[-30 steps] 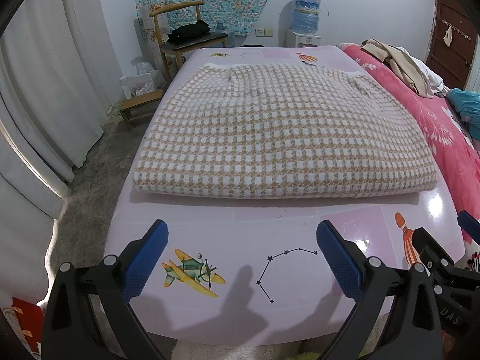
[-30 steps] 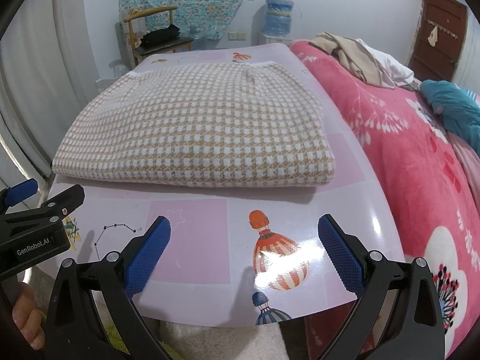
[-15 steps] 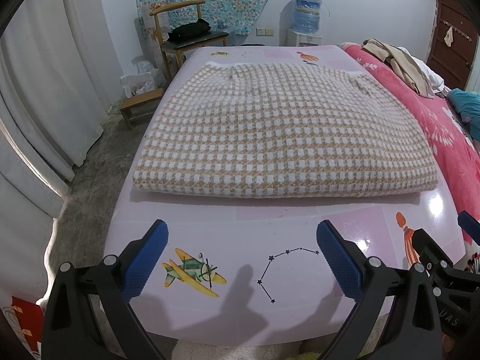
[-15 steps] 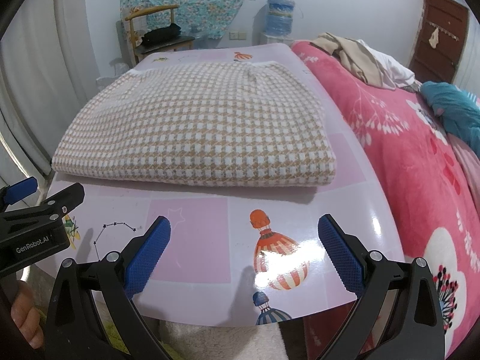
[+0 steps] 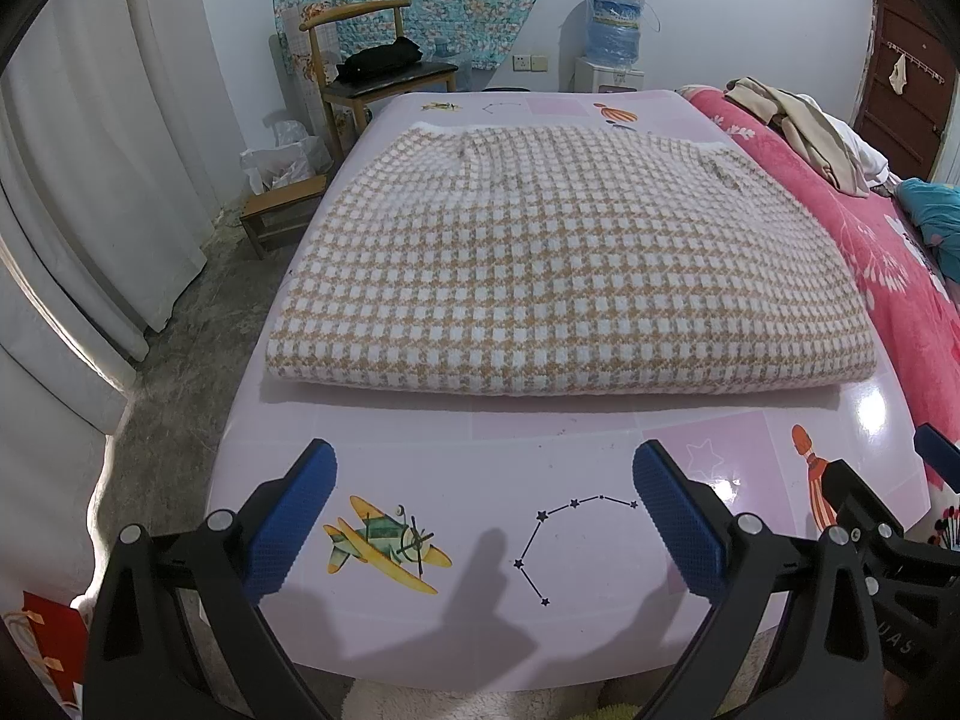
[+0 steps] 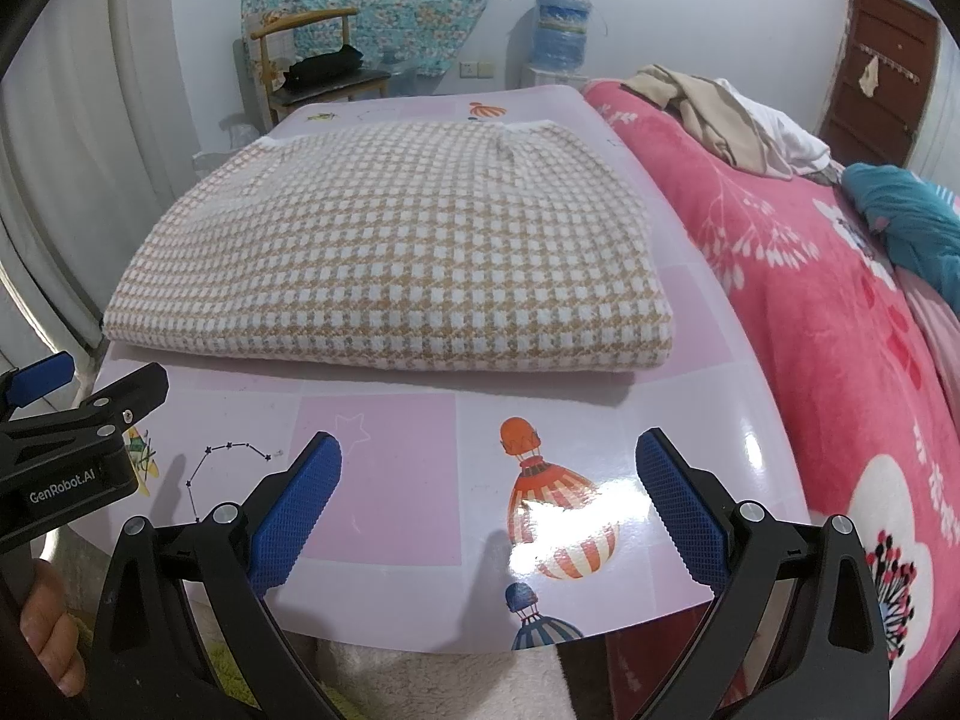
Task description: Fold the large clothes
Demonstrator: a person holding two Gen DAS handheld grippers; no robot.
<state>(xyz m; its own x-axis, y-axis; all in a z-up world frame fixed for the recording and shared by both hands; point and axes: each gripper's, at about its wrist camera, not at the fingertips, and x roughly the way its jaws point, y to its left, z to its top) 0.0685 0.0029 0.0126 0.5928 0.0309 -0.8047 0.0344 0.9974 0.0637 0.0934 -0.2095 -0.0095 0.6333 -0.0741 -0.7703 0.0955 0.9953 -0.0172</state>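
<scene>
White lettering "GenRobot.AI" on black body of left tool (image 6: 66, 414), seen at far left of right tool's view, just left of its left finger. In left tool's view, partial white letters, apparently "UAS", on black body of right tool (image 5: 900, 546) at lower right; rest cut off. Water jug label and tabletop prints show no legible text.

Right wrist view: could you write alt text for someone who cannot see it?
A folded tan-and-white checked knit garment lies on a glossy pink table printed with balloons. The open right gripper, with blue-padded fingers, hangs empty over the near edge, beside a pink floral blanket.
</scene>
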